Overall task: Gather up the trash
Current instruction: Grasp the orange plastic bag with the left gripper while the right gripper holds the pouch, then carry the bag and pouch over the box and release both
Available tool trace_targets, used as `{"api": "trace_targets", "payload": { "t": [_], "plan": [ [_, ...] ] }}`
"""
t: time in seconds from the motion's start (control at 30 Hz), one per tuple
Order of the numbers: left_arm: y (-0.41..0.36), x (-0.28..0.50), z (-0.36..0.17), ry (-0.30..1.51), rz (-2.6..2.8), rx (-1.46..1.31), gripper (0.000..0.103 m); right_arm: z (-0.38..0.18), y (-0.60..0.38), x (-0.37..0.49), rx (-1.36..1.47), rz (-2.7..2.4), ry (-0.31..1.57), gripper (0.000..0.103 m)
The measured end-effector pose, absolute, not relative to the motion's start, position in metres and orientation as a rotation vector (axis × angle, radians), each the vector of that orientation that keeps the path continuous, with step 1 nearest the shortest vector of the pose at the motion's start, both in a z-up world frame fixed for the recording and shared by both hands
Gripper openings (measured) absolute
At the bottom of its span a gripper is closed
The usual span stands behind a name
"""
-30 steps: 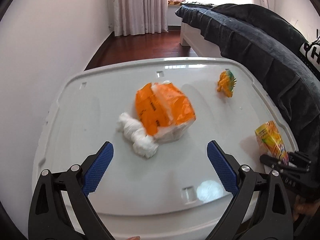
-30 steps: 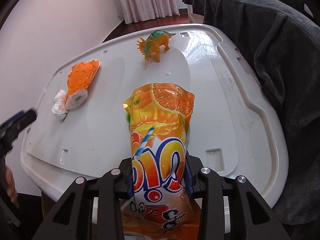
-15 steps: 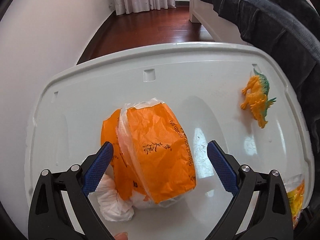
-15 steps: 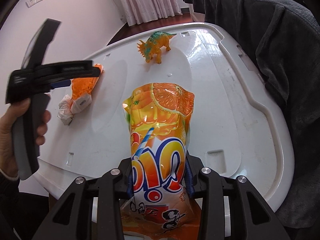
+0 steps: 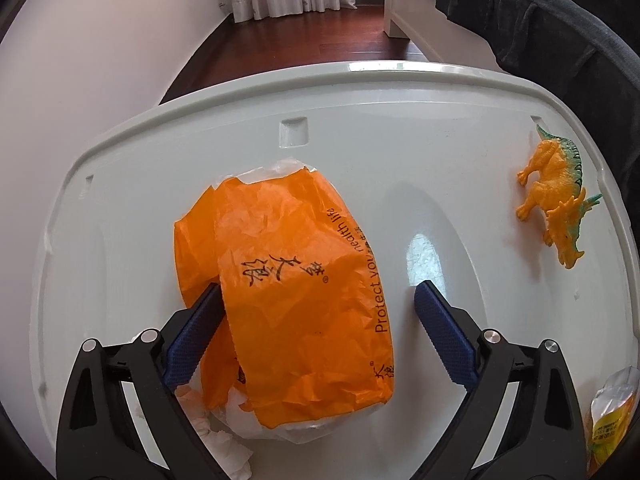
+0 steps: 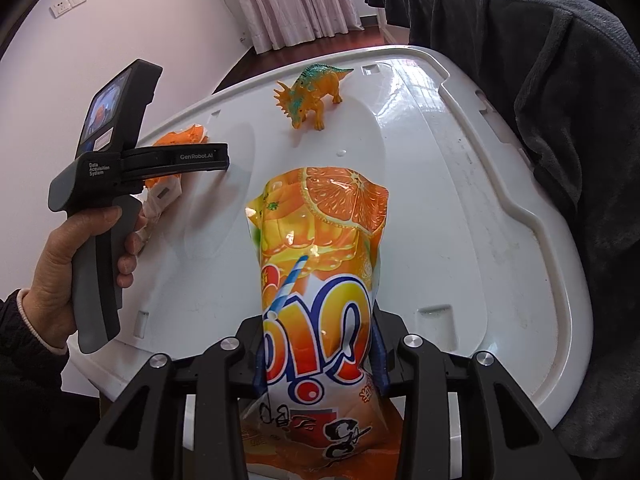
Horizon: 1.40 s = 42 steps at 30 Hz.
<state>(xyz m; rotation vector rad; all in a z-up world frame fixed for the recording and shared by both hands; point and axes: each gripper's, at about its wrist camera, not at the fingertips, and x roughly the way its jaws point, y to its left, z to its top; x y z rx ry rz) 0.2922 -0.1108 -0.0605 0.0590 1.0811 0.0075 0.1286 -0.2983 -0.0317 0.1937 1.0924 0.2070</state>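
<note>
Straddling the orange tissue pack [image 5: 296, 292] on the white bench [image 5: 400, 140] with the left hand-held gripper [image 5: 320, 328], jaws spread wide, left pad touching the pack's side. Clamping the orange drink pouch [image 6: 320, 280] in the right hand-held gripper [image 6: 320, 356], above the bench's near edge. Leaving the toy dinosaur [image 5: 556, 200] standing well apart, near the dark blanket [image 6: 560, 60].

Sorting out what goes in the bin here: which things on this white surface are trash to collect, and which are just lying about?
Trash to collect:
orange tissue pack
crumpled white tissue
orange drink pouch, clamped in the right gripper

Just lying about:
toy dinosaur
dark blanket
</note>
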Motion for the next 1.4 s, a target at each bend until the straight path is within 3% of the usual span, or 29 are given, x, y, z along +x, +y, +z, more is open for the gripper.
{"api": "trace_targets", "payload": {
  "t": [0.07, 0.1, 0.17, 0.27, 0.33, 1.4],
  "plan": [
    [-0.112, 0.287, -0.058, 1.048, 0.008, 0.077, 0.078, -0.031, -0.298, 0.128, 0.2, 0.205, 1.094, 0.038],
    [-0.113, 0.286, -0.054, 1.029, 0.015, 0.089, 0.062, -0.031, -0.298, 0.128, 0.2, 0.205, 1.093, 0.038],
    [-0.114, 0.283, -0.051, 1.008, 0.012, 0.104, 0.046, -0.031, -0.298, 0.127, 0.202, 0.204, 1.093, 0.038],
    [-0.118, 0.277, -0.048, 0.977, 0.018, 0.139, 0.03, -0.031, -0.298, 0.128, 0.202, 0.205, 1.092, 0.038],
    [-0.116, 0.274, -0.047, 0.957, 0.023, 0.141, 0.025, -0.031, -0.298, 0.128, 0.201, 0.205, 1.092, 0.038],
    [-0.105, 0.187, 0.012, 0.803, -0.057, 0.085, 0.022, -0.018, -0.29, 0.124, 0.221, 0.187, 0.99, 0.037]
  ]
}}
